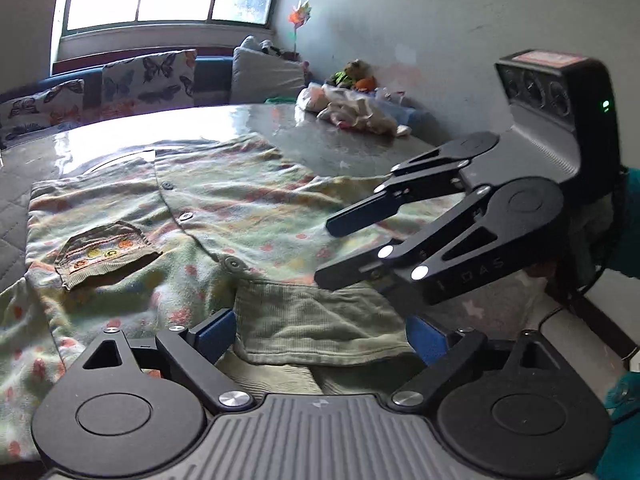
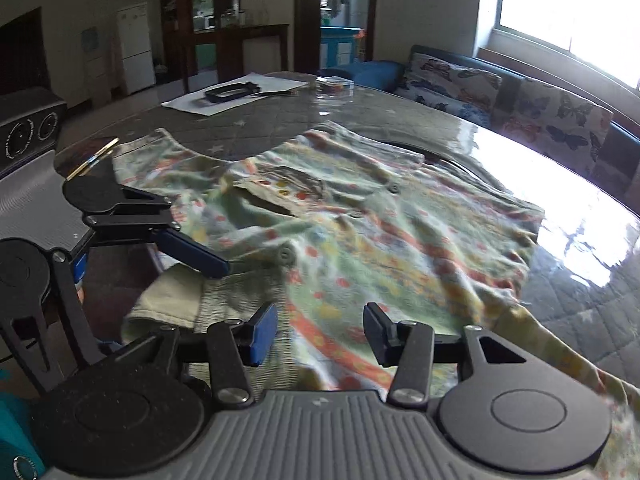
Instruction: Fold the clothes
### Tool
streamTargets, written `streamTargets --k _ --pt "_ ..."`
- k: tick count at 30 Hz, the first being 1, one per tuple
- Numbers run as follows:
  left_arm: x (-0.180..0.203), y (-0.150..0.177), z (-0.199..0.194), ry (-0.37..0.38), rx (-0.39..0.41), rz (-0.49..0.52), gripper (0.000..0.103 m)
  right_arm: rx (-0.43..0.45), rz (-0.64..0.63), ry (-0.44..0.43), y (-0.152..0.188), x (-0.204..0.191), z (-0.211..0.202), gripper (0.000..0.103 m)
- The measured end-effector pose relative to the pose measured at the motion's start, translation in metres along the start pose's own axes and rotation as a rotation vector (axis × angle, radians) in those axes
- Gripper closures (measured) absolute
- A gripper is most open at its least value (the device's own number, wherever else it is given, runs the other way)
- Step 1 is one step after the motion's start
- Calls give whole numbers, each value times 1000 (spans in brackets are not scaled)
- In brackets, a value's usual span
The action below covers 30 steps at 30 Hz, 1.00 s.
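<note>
A pale green child's garment (image 1: 240, 216) (image 2: 360, 240) with coloured dots, buttons and a small brown pocket (image 1: 104, 252) (image 2: 288, 188) lies spread on the glossy table (image 1: 320, 136) (image 2: 580, 280). My left gripper (image 1: 322, 338) stands wide open, its blue pads on either side of the garment's ribbed green edge (image 1: 320, 320) (image 2: 172, 300) without pressing it. One of its fingers (image 2: 192, 254) shows at the left of the right wrist view. My right gripper (image 2: 320, 336) (image 1: 340, 250) hovers just above the dotted cloth, its jaws partly apart with nothing between them.
A heap of small clothes and bags (image 1: 352, 108) sits at the table's far side by the wall. A white sheet with a black object (image 2: 232, 94), a clear box (image 2: 334, 84) and a pencil (image 2: 92, 158) lie on the table. A sofa with butterfly cushions (image 1: 148, 76) (image 2: 540, 112) runs under the window.
</note>
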<state>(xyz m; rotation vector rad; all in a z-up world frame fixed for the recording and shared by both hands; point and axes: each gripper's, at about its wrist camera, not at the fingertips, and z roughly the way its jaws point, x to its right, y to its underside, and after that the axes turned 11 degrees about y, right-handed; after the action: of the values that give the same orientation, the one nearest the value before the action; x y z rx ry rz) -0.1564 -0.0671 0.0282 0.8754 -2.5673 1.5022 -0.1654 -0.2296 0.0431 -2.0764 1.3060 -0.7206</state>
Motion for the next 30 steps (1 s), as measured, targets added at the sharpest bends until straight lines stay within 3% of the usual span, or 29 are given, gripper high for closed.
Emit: streamTargets --k 6,10,16,18,19,27,30 --pt "3 3 -36 -26 51 30 9 14 9 -105 -8 -12 -9 61" --pt "7 11 -52 -57 44 50 9 -27 6 -171 -8 -21 -1 74" --pt "11 25 -58 -67 16 62 10 -85 -23 -177 -2 -37 16 79" --pt "11 27 -56 -73 6 55 13 -71 -47 -154 0 -42 15 87" --pt "12 28 -56 -76 6 57 15 -66 -52 -149 1 -44 13 98" --pt "19 9 -36 -42 2 125 34 4 134 -139 5 -10 -14 99" --pt "11 5 -17 -25 -35 105 50 22 213 -134 7 8 -23 99"
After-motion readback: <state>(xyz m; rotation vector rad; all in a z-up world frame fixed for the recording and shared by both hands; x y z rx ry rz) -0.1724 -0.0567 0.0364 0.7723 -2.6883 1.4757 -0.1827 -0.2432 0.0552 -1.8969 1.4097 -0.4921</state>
